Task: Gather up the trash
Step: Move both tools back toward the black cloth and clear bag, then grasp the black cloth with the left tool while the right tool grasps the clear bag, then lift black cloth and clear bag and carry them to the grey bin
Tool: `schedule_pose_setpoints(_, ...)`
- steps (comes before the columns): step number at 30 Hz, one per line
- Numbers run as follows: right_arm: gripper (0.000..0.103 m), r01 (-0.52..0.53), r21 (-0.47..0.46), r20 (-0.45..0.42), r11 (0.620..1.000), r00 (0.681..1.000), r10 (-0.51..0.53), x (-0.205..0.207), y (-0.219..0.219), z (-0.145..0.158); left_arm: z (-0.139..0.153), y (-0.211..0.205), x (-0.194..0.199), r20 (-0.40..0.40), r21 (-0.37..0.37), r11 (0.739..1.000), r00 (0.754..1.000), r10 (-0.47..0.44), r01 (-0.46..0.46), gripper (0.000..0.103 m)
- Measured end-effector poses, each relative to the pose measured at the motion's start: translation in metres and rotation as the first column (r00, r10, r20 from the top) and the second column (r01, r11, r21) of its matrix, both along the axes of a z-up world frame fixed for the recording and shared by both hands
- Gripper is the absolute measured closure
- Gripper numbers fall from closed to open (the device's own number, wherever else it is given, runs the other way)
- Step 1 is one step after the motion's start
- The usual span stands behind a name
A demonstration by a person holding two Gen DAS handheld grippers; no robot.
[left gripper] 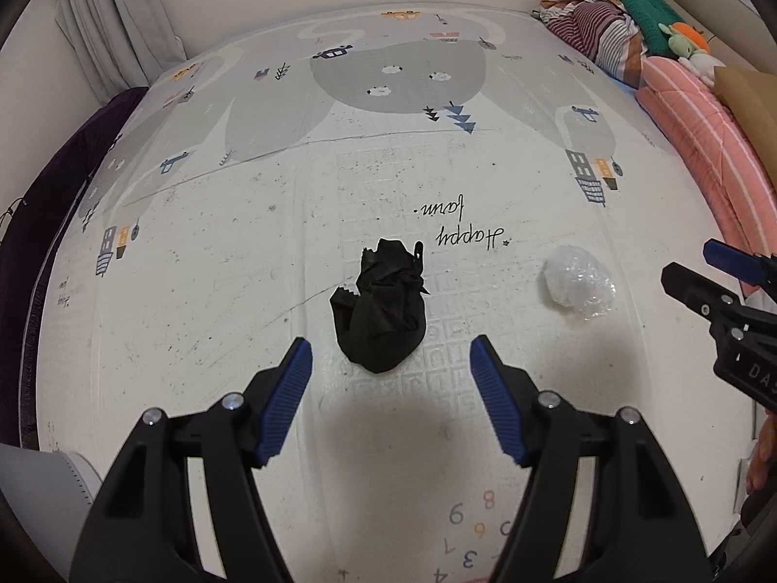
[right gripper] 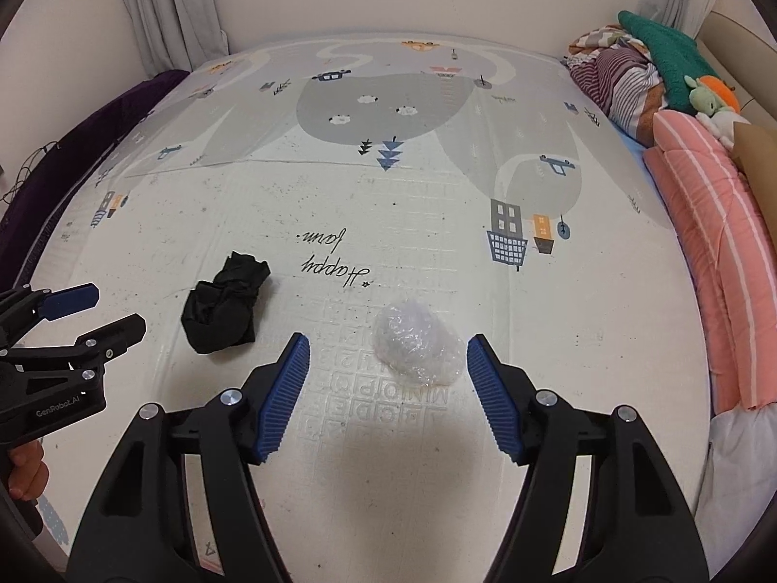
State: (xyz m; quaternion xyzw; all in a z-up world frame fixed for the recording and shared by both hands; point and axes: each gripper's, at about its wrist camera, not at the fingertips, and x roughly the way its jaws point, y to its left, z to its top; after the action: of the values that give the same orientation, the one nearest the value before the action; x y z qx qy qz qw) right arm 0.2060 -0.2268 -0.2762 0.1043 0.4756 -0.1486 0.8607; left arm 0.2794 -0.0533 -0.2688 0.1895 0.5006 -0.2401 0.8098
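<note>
A crumpled black bag (left gripper: 381,308) lies on the printed play mat (left gripper: 204,291), just ahead of my left gripper (left gripper: 391,352), whose blue pads stand open on either side of its near end without touching it. A clear crumpled plastic wad (right gripper: 417,347) lies to its right, just beyond my right gripper (right gripper: 388,350), also open, with nothing pressed between the pads. The plastic wad (left gripper: 578,286) and the right gripper (left gripper: 714,274) show at the right of the left wrist view. The black bag (right gripper: 226,303) and left gripper (right gripper: 104,308) appear at the left of the right wrist view.
Folded pink striped bedding (right gripper: 714,243), a striped bundle (right gripper: 612,77), a green blanket (right gripper: 670,58) and a plush toy (right gripper: 711,94) line the mat's right edge. A dark purple cloth (left gripper: 53,184) runs along the left. Curtains (right gripper: 170,5) hang on the far wall.
</note>
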Motion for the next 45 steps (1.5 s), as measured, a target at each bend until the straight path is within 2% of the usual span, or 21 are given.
schedule_pose_setpoints(5, 0.038, 0.010, 0.009, -0.019, 1.000, 1.000, -0.009, 0.020, -0.013, -0.042, -0.041, -0.014, 0.020, -0.002, 0.023, 1.000, 1.000, -0.007, 0.007, 0.035)
schedule_pose_setpoints(12, 0.038, 0.021, 0.028, -0.033, 0.999, 0.999, -0.020, 0.036, -0.023, -0.082, -0.082, -0.026, 0.038, -0.003, 0.041, 0.999, 1.000, -0.018, 0.018, 0.035)
schedule_pose_setpoints(17, 0.038, 0.034, 0.058, -0.058, 0.998, 0.998, -0.030, 0.041, -0.027, -0.111, -0.106, -0.034, 0.046, -0.016, 0.045, 0.999, 1.000, -0.017, 0.018, 0.036)
schedule_pose_setpoints(20, 0.039, 0.037, 0.071, -0.072, 0.997, 0.997, -0.032, 0.041, -0.026, -0.122, -0.111, -0.038, 0.041, 0.022, 0.076, 0.996, 0.999, -0.037, 0.035, 0.040)
schedule_pose_setpoints(21, 0.042, 0.036, 0.071, -0.076, 0.997, 0.997, -0.030, 0.040, -0.024, -0.123, -0.111, -0.039, 0.039, 0.034, 0.084, 0.996, 0.998, -0.044, 0.041, 0.049)
schedule_pose_setpoints(23, 0.062, 0.025, 0.080, -0.079, 0.996, 0.997, -0.019, 0.040, -0.022, -0.124, -0.110, -0.040, 0.036, 0.037, 0.079, 0.995, 0.998, -0.060, 0.057, 0.053)
schedule_pose_setpoints(26, 0.069, 0.011, 0.093, -0.078, 0.996, 0.997, -0.004, 0.040, -0.019, -0.120, -0.105, -0.041, 0.031, 0.019, 0.062, 0.996, 0.997, -0.073, 0.072, 0.058)
schedule_pose_setpoints(34, 0.073, -0.028, 0.086, -0.032, 0.996, 0.999, 0.031, 0.036, -0.005, -0.079, -0.073, -0.037, 0.006, 0.017, 0.036, 0.993, 0.994, -0.111, 0.110, 0.060)
schedule_pose_setpoints(45, 0.073, -0.075, 0.061, 0.055, 0.995, 0.996, 0.072, 0.006, 0.022, 0.029, 0.026, -0.006, -0.027, 0.058, -0.020, 0.997, 0.996, -0.074, 0.075, 0.060)
